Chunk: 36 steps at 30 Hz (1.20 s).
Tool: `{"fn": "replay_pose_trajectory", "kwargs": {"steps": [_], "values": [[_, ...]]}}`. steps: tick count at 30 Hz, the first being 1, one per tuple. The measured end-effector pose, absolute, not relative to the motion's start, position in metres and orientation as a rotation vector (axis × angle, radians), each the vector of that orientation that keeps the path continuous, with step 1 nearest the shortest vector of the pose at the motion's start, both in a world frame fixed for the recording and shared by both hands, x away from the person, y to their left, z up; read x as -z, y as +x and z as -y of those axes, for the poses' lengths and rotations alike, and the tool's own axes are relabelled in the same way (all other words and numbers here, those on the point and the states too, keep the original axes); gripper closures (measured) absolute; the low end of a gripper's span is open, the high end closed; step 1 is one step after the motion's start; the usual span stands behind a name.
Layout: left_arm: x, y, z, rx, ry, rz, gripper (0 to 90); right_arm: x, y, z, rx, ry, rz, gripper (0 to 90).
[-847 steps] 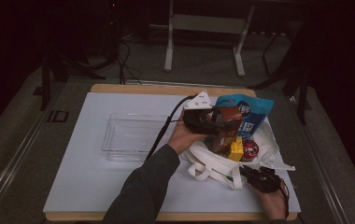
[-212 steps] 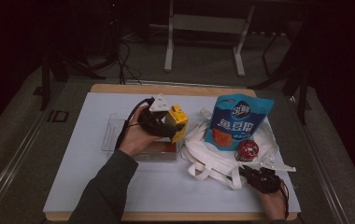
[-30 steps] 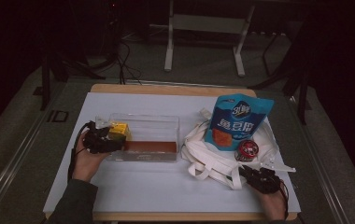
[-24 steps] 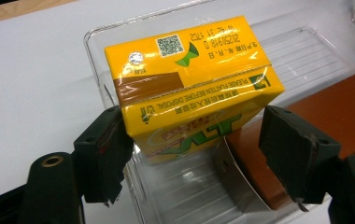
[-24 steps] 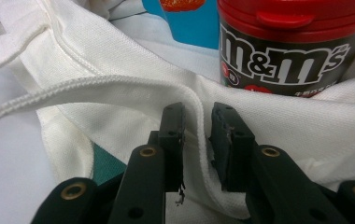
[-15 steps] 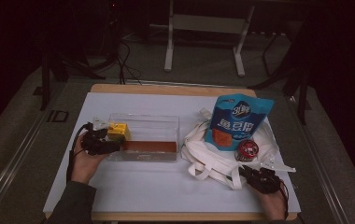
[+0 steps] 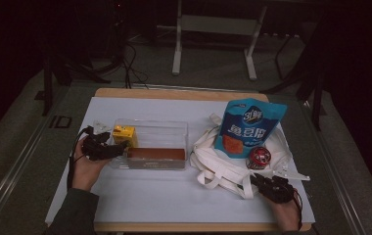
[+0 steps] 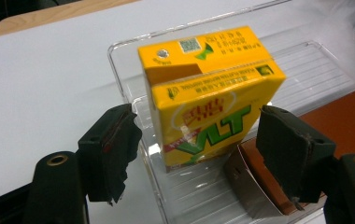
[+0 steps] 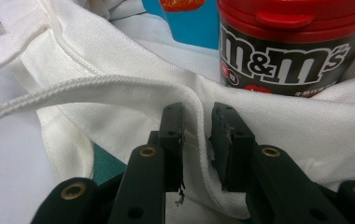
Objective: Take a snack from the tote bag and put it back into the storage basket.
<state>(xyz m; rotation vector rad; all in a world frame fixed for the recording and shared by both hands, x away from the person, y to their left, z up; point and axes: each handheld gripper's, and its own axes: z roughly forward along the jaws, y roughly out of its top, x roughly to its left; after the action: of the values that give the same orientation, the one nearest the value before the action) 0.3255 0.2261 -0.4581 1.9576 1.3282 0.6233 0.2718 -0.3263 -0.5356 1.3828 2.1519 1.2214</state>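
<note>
Left gripper (image 8: 196, 154): jaws stand wide apart on either side of the yellow VLT drink carton (image 8: 210, 91), a clear gap at each pad, so nothing is gripped. The carton stands upright directly ahead between the jaws, on the ribbed floor of the clear plastic tray (image 8: 315, 65), at the tray end nearest this gripper. A flat brown box (image 8: 306, 154) lies in the same tray, just past the right-hand pad and close beside the carton.

Handling, my read:
- carton: light-to-moderate if full, waxed card walls, fairly slick and easy to dent. Grip across the two broad printed faces at mid-height, modest squeeze. Keep off the top, where the foil straw port sits.
- tall and narrow, so it tips easily. A nudge from either pad could knock it against the brown box.
- tray: thin, stiff, light, and likely to slide on the white table cover (image 7: 174, 196) if bumped.

Right gripper (image 9: 198, 142): jaws nearly together, pinching a seamed fold of the white canvas tote bag (image 9: 119, 93). The cloth is soft and limp, so the grip pins it but the bag will not hold its shape. A red-lidded M&M's tub (image 9: 287, 42) sits just ahead of the jaws on the bag, with the blue snack pouch (image 7: 250, 128) beyond it.
</note>
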Motion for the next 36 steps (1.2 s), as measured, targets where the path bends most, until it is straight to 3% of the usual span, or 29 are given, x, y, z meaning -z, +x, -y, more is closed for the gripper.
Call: {"fn": "replay_pose_trajectory", "kwargs": {"steps": [36], "values": [[0.430,0.315,-0.218,-0.666,1.916,-1.195,29.8,0.535,0.272,0.326,-1.219,1.383,-2.150,74.1]]}}
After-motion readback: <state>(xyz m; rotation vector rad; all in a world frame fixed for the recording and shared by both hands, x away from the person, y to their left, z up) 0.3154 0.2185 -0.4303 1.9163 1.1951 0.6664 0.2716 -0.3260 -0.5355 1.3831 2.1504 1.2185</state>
